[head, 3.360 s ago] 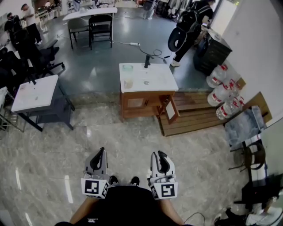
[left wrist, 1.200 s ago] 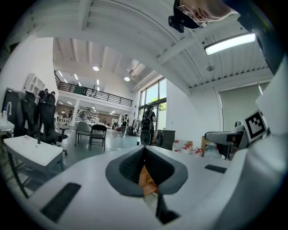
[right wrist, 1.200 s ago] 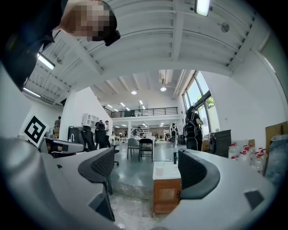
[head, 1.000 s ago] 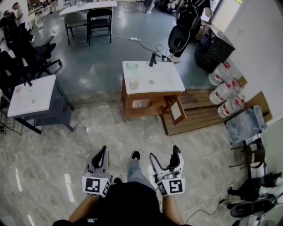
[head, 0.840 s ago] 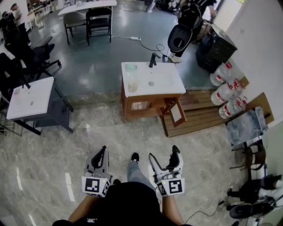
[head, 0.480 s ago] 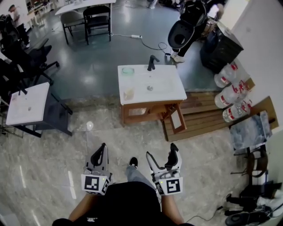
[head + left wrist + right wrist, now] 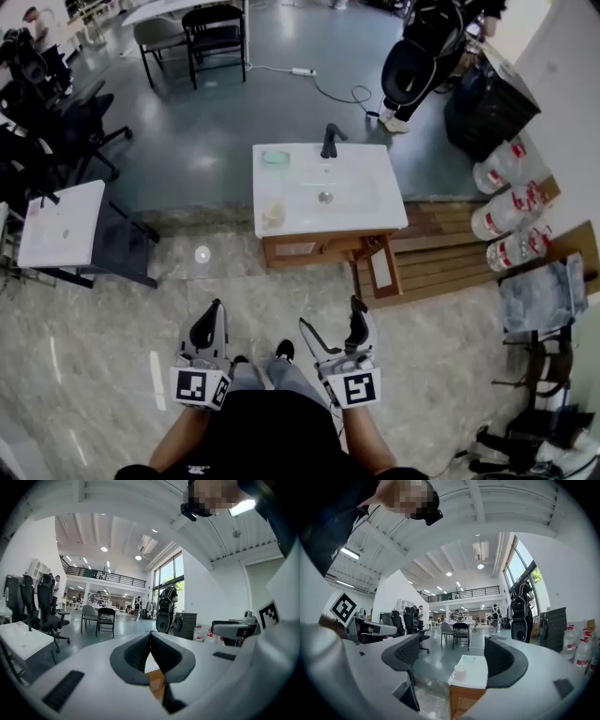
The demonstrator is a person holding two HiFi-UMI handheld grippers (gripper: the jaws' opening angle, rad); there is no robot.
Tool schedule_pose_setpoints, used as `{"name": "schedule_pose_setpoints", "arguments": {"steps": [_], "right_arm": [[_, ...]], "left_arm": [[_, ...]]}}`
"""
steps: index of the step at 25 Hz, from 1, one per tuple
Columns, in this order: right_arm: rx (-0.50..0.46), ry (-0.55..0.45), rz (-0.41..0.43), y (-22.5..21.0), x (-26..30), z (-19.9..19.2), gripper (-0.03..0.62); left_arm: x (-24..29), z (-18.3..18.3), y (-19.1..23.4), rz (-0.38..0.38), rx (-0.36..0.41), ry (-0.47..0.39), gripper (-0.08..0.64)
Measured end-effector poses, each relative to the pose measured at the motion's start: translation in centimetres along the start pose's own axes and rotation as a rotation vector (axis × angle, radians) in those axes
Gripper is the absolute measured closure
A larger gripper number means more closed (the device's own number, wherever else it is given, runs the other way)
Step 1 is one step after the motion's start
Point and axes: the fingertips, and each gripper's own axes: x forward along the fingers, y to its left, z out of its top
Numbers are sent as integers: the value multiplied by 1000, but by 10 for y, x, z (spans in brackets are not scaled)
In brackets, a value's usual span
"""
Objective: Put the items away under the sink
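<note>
A white-topped sink cabinet (image 7: 361, 202) stands ahead on the floor, with a black faucet (image 7: 328, 141) at its far edge. On its left part sit a pale cup (image 7: 273, 215) and a green dish (image 7: 276, 157). The wooden cabinet door (image 7: 382, 267) under it hangs open to the right. My left gripper (image 7: 214, 309) is shut and empty, low in the head view. My right gripper (image 7: 331, 315) is open and empty beside it. The right gripper view frames the cup (image 7: 460, 671) and the dish (image 7: 468, 658) between its fingers (image 7: 405, 653). The left gripper (image 7: 150, 635) shows its pads pressed together.
A white table (image 7: 61, 223) on a dark frame stands to the left, with black chairs (image 7: 56, 108) behind it. Water jugs (image 7: 506, 202) and a wooden pallet (image 7: 445, 253) lie right of the sink. A person (image 7: 422, 52) with a backpack stands beyond it.
I have walked closer to the sink, which now looks larger and nearer. The right gripper's jaws, shut in the earliest frame, now stand open. The left gripper stays shut.
</note>
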Motion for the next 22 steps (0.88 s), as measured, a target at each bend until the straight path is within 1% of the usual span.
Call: {"name": "schedule_pose_setpoints", "arguments": {"steps": [3,7,9,11,14,19,22], "right_arm": [[1,14,-6,-4,17,-16,156],[11,21,-27,-3,43,-39,159],[21,40,-38,2,55,-55,189],[30,41,-42,6,70,-74,196],[24,51,-35,13,95,-112,201],[15,107,-1,21,135,-194,205],[20,101,7,22,158,-236,219]], "left_arm": [[10,-9,14,23,11,-4,554],[26,-25,29,27,26,2,554],[34,-36,37,18,36,13,554],[42,-53,48,13,44,27,554],[53,-86,68,21,37,49,554],[75,-150,93,18,18,73,554],[93,-186,105,14,25,63,554]]}}
